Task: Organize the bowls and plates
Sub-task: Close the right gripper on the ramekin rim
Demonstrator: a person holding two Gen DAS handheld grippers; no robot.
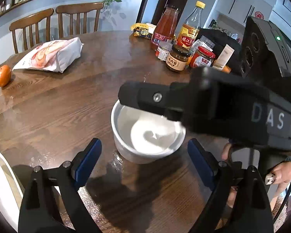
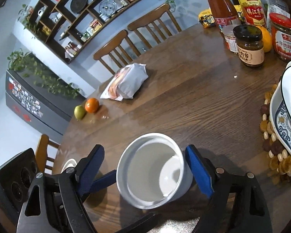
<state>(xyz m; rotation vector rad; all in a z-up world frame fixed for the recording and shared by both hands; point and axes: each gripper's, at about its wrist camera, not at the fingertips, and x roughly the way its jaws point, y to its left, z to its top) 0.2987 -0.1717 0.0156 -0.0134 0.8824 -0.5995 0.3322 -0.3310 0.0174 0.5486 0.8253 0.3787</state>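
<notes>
A white straight-walled bowl (image 1: pixel 147 136) stands on the brown wooden table (image 1: pixel 67 106). My left gripper (image 1: pixel 144 151) is open, its blue-padded fingers (image 1: pixel 89 161) wide apart on either side of the bowl's near wall. My right gripper (image 2: pixel 145 161) is open around the same bowl (image 2: pixel 151 174), its fingers (image 2: pixel 197 167) close beside the wall, with a gap showing. In the left wrist view the right gripper's black body (image 1: pixel 213 104) reaches across over the bowl's far rim. Stacked plates (image 2: pixel 287 112), white and blue-patterned, sit at the right edge.
Sauce jars and bottles (image 1: pixel 180 44) crowd the far right of the table. A white food bag (image 1: pixel 52 55) and an orange (image 1: pixel 3 75) lie far left, with a green fruit (image 2: pixel 80 112). A beaded trivet (image 2: pixel 271 147) lies under the plates. Two chairs (image 1: pixel 54 21) stand behind.
</notes>
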